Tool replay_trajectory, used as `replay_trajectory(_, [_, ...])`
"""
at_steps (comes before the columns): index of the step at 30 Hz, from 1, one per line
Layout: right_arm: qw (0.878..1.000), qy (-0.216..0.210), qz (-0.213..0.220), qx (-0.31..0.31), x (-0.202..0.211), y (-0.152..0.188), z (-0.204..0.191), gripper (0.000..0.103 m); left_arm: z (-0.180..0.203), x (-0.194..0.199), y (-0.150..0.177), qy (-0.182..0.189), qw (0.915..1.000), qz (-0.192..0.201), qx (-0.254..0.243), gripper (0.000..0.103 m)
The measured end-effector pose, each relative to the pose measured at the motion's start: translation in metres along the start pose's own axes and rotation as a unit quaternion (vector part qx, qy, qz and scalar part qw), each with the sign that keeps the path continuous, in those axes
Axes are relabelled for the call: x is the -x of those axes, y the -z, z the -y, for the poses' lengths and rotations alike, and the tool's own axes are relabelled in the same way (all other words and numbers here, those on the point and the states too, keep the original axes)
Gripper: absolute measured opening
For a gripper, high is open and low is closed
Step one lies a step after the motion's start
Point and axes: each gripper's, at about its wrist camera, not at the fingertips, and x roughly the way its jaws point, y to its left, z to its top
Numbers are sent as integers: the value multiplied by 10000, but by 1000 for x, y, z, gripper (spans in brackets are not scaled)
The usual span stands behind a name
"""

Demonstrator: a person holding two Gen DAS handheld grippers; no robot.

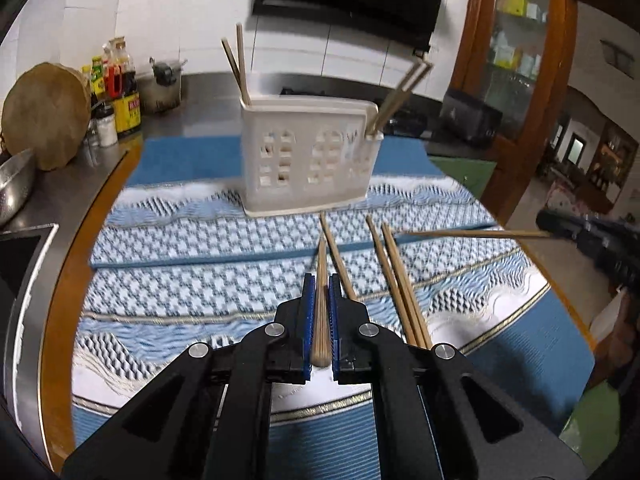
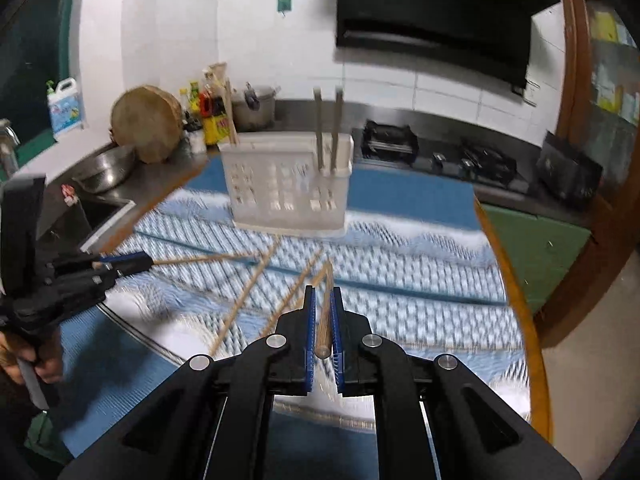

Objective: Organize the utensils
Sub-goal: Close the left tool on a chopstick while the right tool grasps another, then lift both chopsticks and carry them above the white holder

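Left wrist: white holder contains upright chopsticks both ends.

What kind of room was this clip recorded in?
Most likely a home kitchen. A black range hood hangs over a gas stove on a steel counter, sauce bottles and a round chopping block stand nearby, and a white utensil holder holds chopsticks.

Right gripper jaws clamping chopstick, white utensil holder ahead

Holder blurred; loose chopsticks smeared.
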Motion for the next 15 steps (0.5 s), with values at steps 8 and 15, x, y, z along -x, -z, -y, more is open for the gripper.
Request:
replay_trajectory(8, [9986, -349, 41, 385, 9, -64, -8, 7, -11, 15, -24, 19, 9997, 236, 7, 5])
replay_trajectory(15, [9969, -535, 202, 531, 8, -119, -22, 7, -14, 24, -44, -8, 9991, 387, -193, 5])
